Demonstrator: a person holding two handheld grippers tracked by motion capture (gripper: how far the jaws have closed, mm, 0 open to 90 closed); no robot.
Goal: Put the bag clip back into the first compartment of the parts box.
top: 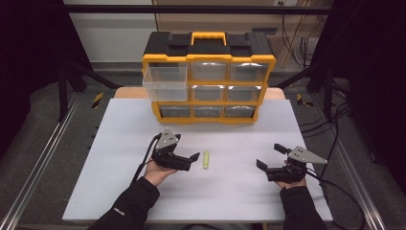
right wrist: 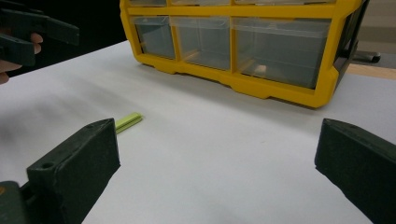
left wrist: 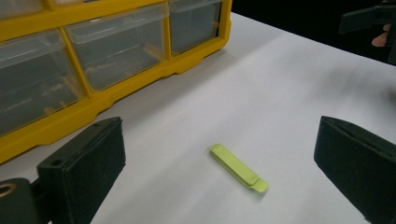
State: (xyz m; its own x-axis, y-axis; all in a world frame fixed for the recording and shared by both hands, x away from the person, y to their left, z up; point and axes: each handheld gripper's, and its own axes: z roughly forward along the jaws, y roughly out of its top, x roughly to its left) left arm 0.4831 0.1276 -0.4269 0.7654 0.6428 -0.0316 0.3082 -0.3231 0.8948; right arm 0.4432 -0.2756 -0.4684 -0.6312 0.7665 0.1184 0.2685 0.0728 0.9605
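In the high view the drawers of the yellow organizer are see-through, but glare on their fronts hides whatever they hold; in the left gripper view the cabinet is cut off at the top and left edges. The organizer stands at the far edge of the white board, with a black lid and a yellow handle on top. Its top-left drawer is pulled out toward the person, while the others sit closed. On the board lies a small yellow-green clip, flat and narrow, with a thin seam near one end, just beside the left gripper and well apart from the right gripper. The left gripper's jaws are spread wide and hold nothing, with the clip lying ahead between them. The right gripper's jaws are likewise spread and empty, resting low over bare board near the right side. Nothing stands between either gripper and the clip.
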